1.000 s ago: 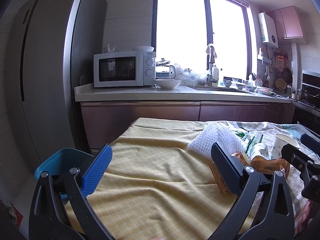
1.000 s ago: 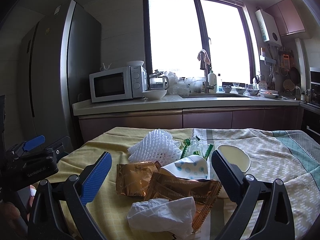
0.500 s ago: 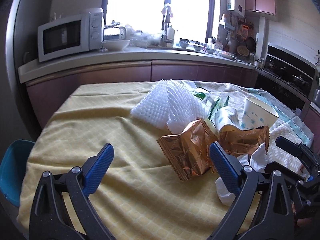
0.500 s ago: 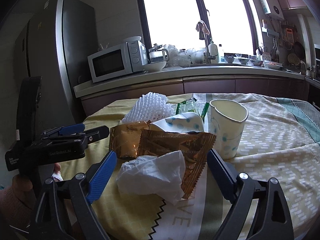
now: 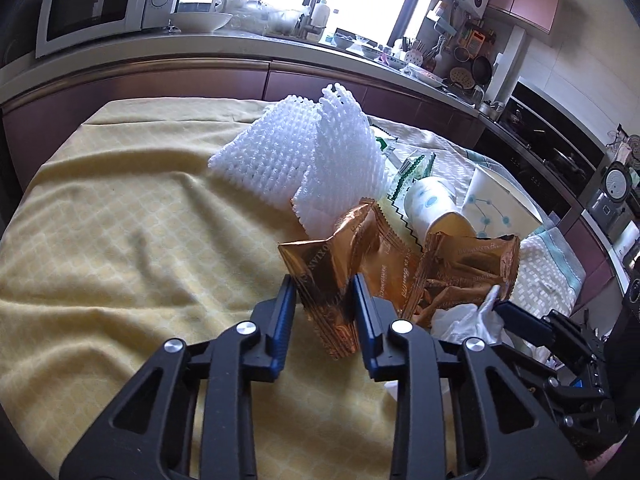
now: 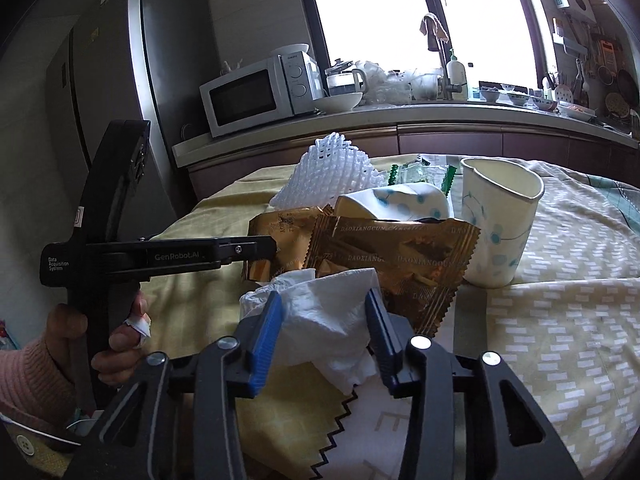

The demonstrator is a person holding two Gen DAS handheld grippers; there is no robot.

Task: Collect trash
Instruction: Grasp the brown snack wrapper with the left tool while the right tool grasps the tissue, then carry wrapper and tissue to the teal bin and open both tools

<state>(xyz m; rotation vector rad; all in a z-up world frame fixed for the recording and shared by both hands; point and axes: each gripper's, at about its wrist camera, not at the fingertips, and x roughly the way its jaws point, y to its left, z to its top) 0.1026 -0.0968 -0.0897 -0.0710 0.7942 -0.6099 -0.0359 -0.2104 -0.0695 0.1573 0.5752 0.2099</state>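
Both grippers brought down closer to trash pile on table since earlier frames; jaws just closed in. Left gripper (image 5: 323, 295) pinched on near gold snack wrapper (image 5: 324, 276). Right gripper (image 6: 324, 316) squeezed around crumpled white tissue (image 6: 320, 308), near second gold wrapper (image 6: 400, 264). Behind: white foam net (image 5: 304, 160), tipped paper cup (image 6: 396, 204), upright paper cup (image 6: 500, 220). Yellow tablecloth (image 5: 120, 240) underneath.

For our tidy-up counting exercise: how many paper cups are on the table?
2. One paper cup stands upright at the right of the pile; a second paper cup lies on its side behind the gold wrappers. Others could be hidden under the pile.
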